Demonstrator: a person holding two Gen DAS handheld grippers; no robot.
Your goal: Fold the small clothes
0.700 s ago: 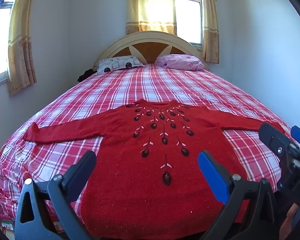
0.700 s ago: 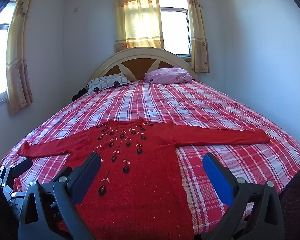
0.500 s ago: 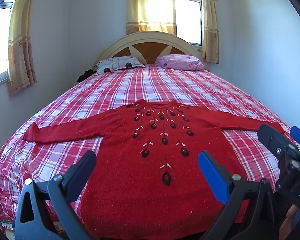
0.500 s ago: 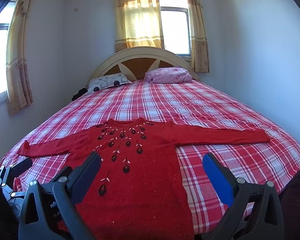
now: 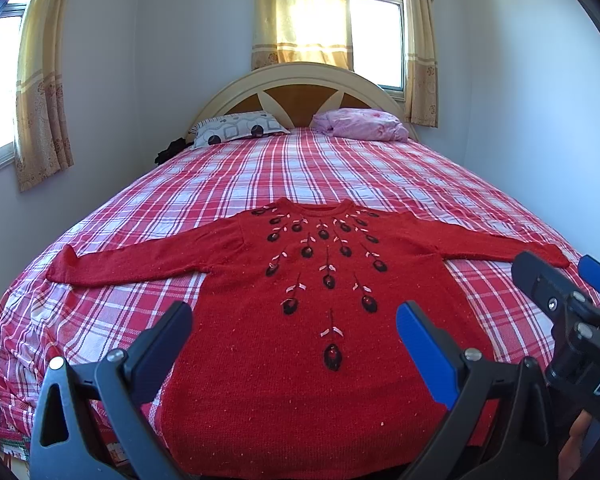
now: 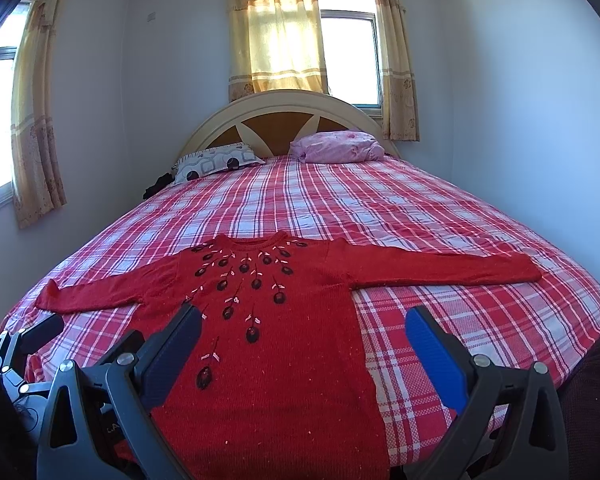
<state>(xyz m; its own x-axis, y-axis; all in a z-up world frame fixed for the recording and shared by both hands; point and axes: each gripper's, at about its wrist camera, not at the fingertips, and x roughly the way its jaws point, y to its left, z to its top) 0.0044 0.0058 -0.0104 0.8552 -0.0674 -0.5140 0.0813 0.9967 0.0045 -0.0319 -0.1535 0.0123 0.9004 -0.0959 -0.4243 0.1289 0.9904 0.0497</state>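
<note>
While both grippers hover at the foot of the bed [image 5: 380, 176], a red sweater [image 5: 312, 360] lies flat and face up on the plaid sheet, unfolded. Its hem is nearest the tools and its neckline points away toward the headboard [image 6: 288, 112], so its long axis runs straight ahead from the grippers. Both sleeves stretch out sideways, crossing that axis at shoulder level.

Left gripper [image 5: 294, 344]: jaws spread wide, nothing between them, tilted down over the lower middle of the sweater. The left sleeve [image 5: 140, 260] reaches off to its left, well apart from the fingertips.

Right gripper [image 6: 304, 344]: jaws also spread wide and empty, hanging above the sweater's right side edge. One finger sits over red knit, the other over bare sheet. The right sleeve [image 6: 440, 272] extends away to its right, farther up the bed.

Each tool appears at the edge of the other's view, so they hang near each other. Each gripper is nearer the sleeve on its own side. A first fold would likely need each tool to reach forward and outward to its sleeve, then carry it inward across the body.

Two pillows [image 6: 336, 146] rest by the headboard, well clear of the sweater.
</note>
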